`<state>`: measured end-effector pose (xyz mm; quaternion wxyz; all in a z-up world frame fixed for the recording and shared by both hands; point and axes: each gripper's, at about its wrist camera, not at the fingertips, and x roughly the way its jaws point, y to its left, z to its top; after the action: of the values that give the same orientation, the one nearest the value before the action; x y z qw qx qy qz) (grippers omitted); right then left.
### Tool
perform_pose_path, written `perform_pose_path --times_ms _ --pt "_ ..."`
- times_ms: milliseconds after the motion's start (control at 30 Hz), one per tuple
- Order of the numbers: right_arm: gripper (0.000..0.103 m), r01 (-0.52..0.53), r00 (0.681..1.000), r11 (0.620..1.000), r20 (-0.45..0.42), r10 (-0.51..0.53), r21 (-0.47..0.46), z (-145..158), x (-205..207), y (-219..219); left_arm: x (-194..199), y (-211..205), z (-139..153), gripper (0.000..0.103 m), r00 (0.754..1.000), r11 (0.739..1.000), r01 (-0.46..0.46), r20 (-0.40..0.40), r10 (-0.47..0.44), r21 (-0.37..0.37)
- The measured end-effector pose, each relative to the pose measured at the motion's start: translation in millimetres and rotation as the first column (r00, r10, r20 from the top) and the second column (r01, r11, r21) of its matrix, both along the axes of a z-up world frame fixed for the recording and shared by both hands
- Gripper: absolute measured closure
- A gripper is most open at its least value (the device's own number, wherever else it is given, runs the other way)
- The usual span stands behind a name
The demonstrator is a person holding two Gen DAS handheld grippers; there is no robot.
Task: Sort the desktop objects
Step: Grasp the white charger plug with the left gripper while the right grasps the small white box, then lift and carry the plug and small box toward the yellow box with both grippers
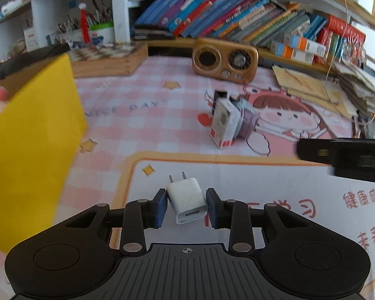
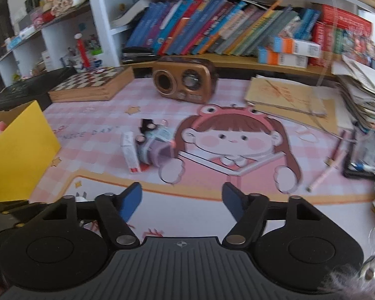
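My left gripper (image 1: 186,203) is shut on a white USB charger plug (image 1: 187,200), prongs pointing away, held above the desk mat (image 1: 162,115). A yellow box (image 1: 32,135) stands close on the left; it also shows in the right wrist view (image 2: 20,150). A small pile lies mid-mat: a white and red carton (image 1: 223,123), a purple tape roll (image 1: 248,122) and a black clip (image 1: 220,96). The same pile shows in the right wrist view (image 2: 147,147). My right gripper (image 2: 182,202) is open and empty above the mat's near edge, and its finger shows at the right of the left wrist view (image 1: 342,158).
A brown retro radio (image 2: 185,82) and a wooden chess box (image 2: 92,85) stand at the back. Books (image 2: 212,30) fill the shelf behind. Notebooks and paper stacks (image 2: 300,100) lie at the right, with a pink pen (image 2: 327,170) and a dark tray (image 2: 362,165).
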<state>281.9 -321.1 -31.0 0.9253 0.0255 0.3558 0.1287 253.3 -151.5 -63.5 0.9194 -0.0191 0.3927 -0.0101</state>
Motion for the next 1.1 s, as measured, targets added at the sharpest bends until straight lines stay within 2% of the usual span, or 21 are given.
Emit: perform_pose_path --times_ms 133,233,367,567,900,1100 --pt "0.058 -0.081 0.997 0.996 0.02 0.081 0.023 -3 17 20 -10 14 17 0.071 1.0 1.0 -0.008 0.013 0.008 -0.018" --pt "0.065 -0.139 0.989 0.99 0.054 0.138 0.005 -5 30 39 -22 22 25 0.071 1.0 0.999 -0.013 0.019 0.014 -0.048" --pt "0.071 -0.152 0.984 0.988 0.092 0.154 -0.03 -7 49 55 -37 31 30 0.071 0.999 0.996 -0.036 0.018 0.038 -0.076" --pt "0.083 -0.18 0.981 0.983 0.065 0.183 -0.046 -17 66 67 -46 37 33 0.071 0.997 0.995 -0.069 0.021 0.071 -0.072" --pt "0.086 -0.214 0.968 0.97 0.104 0.227 -0.118 -19 63 85 -56 43 34 0.071 0.995 0.993 -0.102 0.016 0.103 -0.062" --pt "0.086 -0.207 0.973 0.969 0.076 0.219 -0.134 -25 64 89 -60 46 38 0.071 0.993 0.992 -0.114 0.025 0.115 -0.055"
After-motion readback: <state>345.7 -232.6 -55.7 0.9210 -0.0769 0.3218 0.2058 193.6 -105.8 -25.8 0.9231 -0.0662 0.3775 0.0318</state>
